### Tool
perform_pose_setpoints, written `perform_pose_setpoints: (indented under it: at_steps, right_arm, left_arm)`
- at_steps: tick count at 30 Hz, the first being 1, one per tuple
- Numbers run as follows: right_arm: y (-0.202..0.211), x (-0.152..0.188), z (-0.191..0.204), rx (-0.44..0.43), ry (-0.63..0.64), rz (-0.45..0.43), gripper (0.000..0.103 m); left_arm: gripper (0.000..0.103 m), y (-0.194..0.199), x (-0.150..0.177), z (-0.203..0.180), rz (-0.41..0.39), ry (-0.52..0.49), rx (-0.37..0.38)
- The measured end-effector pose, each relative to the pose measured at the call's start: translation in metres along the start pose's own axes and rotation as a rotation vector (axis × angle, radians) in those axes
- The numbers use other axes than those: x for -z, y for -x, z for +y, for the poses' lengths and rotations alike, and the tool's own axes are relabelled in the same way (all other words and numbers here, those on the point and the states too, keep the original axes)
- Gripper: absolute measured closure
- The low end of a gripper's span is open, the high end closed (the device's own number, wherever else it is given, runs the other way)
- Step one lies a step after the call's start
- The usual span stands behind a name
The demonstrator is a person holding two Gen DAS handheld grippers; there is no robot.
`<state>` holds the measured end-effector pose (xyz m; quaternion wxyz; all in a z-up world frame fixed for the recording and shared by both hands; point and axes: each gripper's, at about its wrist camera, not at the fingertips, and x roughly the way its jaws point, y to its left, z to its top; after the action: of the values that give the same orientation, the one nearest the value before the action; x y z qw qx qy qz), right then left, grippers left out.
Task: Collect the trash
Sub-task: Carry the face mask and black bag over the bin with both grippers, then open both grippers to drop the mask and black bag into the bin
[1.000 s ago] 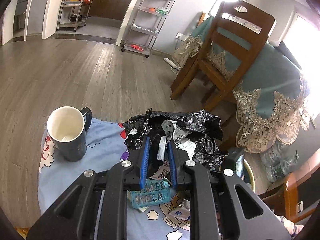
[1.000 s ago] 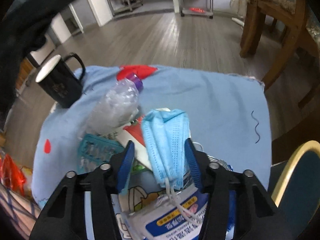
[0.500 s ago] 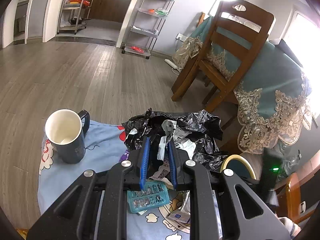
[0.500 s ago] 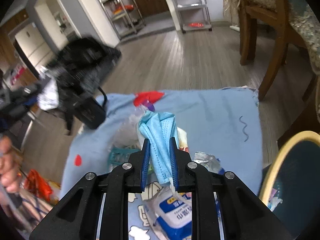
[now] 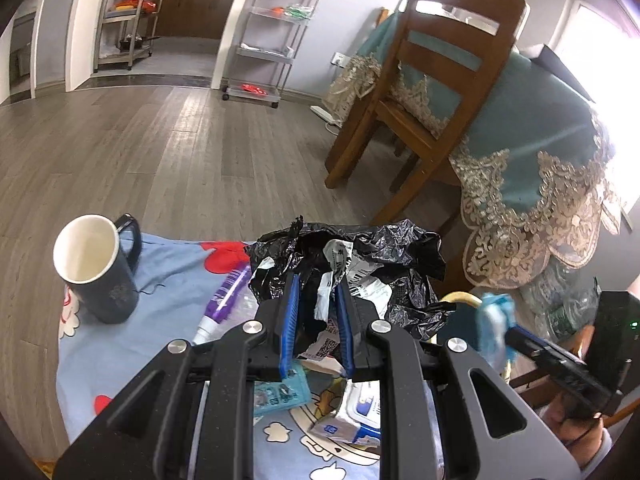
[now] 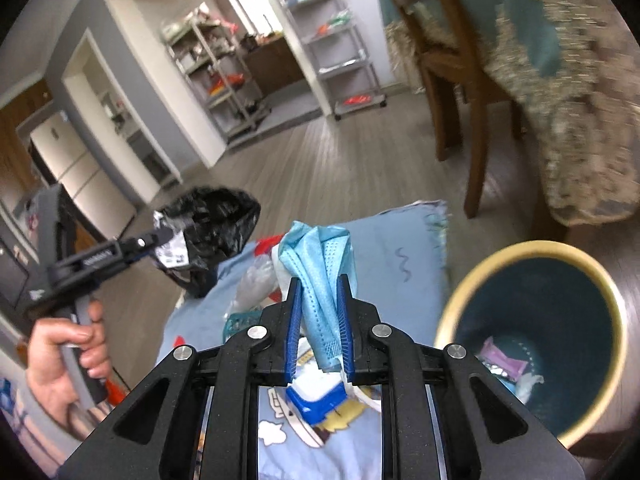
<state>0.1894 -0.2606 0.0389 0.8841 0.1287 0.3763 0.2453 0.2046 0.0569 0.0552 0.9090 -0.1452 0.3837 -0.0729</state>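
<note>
My left gripper [image 5: 316,312] is shut on a crumpled black plastic bag [image 5: 384,248] with white labelled paper in it, held above the blue cartoon cloth [image 5: 168,292]. My right gripper [image 6: 319,316] is shut on a light blue face mask [image 6: 320,256], lifted above the cloth. The mask also shows blurred at the right of the left wrist view [image 5: 494,320]. A dark teal trash bin [image 6: 532,312] with a yellow rim stands just right of the table, some litter at its bottom. The left gripper with the bag shows in the right wrist view [image 6: 160,240].
On the cloth lie a dark mug [image 5: 98,268], a crushed clear bottle with purple label [image 5: 228,304], a teal blister pack [image 5: 280,392] and a wet-wipes packet [image 5: 352,416]. A wooden chair [image 5: 432,92] and a table with a teal lace cloth [image 5: 540,152] stand right.
My right gripper closed on the mask and lifted it up and right toward the bin. My left gripper kept the black bag and rose slightly.
</note>
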Motion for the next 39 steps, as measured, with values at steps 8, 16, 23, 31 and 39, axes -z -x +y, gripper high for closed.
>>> perform_pose_setpoints:
  at_steps: [8, 16, 23, 31, 39]
  right_arm:
    - [0.048, 0.017, -0.05, 0.089, -0.099, -0.085, 0.084]
    - [0.051, 0.04, -0.099, 0.183, -0.195, -0.094, 0.084]
    - [0.041, 0.046, -0.124, 0.254, -0.225, -0.068, 0.084]
    - [0.031, 0.056, -0.15, 0.285, -0.325, -0.034, 0.052]
    - [0.054, 0.057, -0.16, 0.294, -0.37, -0.114, 0.039]
  left_arm:
    - [0.085, -0.025, 0.013, -0.051, 0.06, -0.093, 0.049]
    - [0.085, -0.05, 0.027, -0.099, 0.112, -0.159, 0.078]
    - [0.085, -0.073, 0.036, -0.125, 0.152, -0.191, 0.08]
    - [0.085, -0.096, 0.047, -0.155, 0.183, -0.25, 0.056]
    - [0.085, -0.122, 0.06, -0.186, 0.21, -0.296, 0.04]
